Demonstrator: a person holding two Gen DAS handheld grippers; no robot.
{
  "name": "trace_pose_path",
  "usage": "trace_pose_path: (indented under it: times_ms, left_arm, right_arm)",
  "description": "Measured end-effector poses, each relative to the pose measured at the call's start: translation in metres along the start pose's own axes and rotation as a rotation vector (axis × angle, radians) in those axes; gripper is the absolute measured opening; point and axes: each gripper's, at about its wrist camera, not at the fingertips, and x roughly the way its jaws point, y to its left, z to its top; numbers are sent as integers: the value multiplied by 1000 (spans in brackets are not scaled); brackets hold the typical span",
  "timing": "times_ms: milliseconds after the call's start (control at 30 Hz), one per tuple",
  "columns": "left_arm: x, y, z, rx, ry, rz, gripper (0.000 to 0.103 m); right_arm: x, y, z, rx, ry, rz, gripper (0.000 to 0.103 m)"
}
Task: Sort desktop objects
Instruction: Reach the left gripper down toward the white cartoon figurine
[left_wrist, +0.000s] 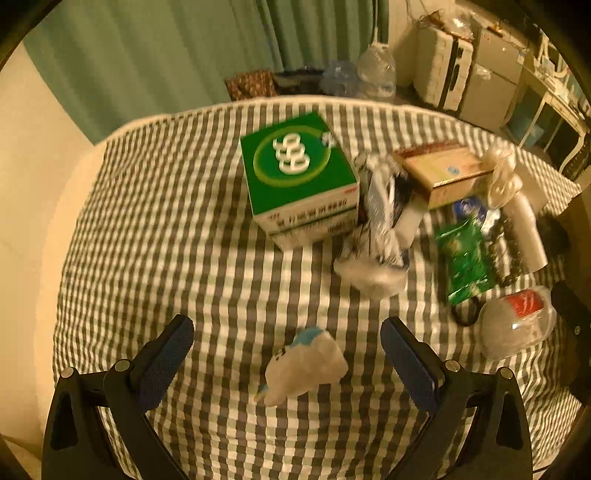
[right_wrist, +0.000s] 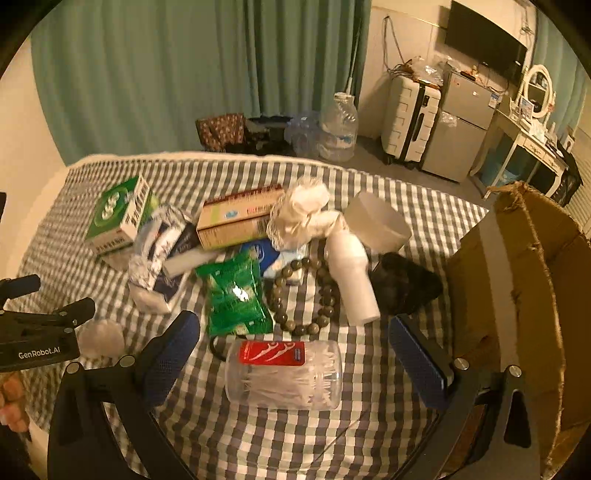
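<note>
**Both claws spread above the checked surface**

My left claw (left_wrist: 287, 363) hangs with its pads wide apart over the gingham-covered surface (left_wrist: 155, 229), and a crumpled white tissue wad (left_wrist: 304, 363) with a blue patch lies on the cloth between them; neither pad touches it. Farther off stands a green box (left_wrist: 295, 177) printed with white rings, and to its right a silver-and-blue crinkled wrapper (left_wrist: 380, 206) leans against it.

My right claw (right_wrist: 295, 363) is also spread and holds nothing. Between its pads lies a clear plastic jar (right_wrist: 284, 374) on its side, with a red label and thin white sticks inside. Just beyond it a green snack packet (right_wrist: 234, 295) lies flat, touching a ring of dark round beads (right_wrist: 303, 291). A white tube (right_wrist: 354, 277) rests across the beads' right side, and a black lump (right_wrist: 404, 284) sits just beside the tube. Behind these, a long tan carton (right_wrist: 236, 218) lies next to a bunched white cloth (right_wrist: 301, 212). An open cardboard box (right_wrist: 517, 295) stands at my right edge. In the right view, the left claw shows at the left edge, near the tissue wad.
</note>
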Motion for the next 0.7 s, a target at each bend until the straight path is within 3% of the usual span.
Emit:
trace_pose_path:
  times_ms: [533, 700]
  left_arm:
    - [51, 11, -18, -57, 143, -63, 103]
    - [65, 18, -22, -98, 180, -78, 103]
  right_arm:
    - [36, 4, -22, -17, 138, 2, 103]
    - [52, -1, -29, 31, 213, 26, 103]
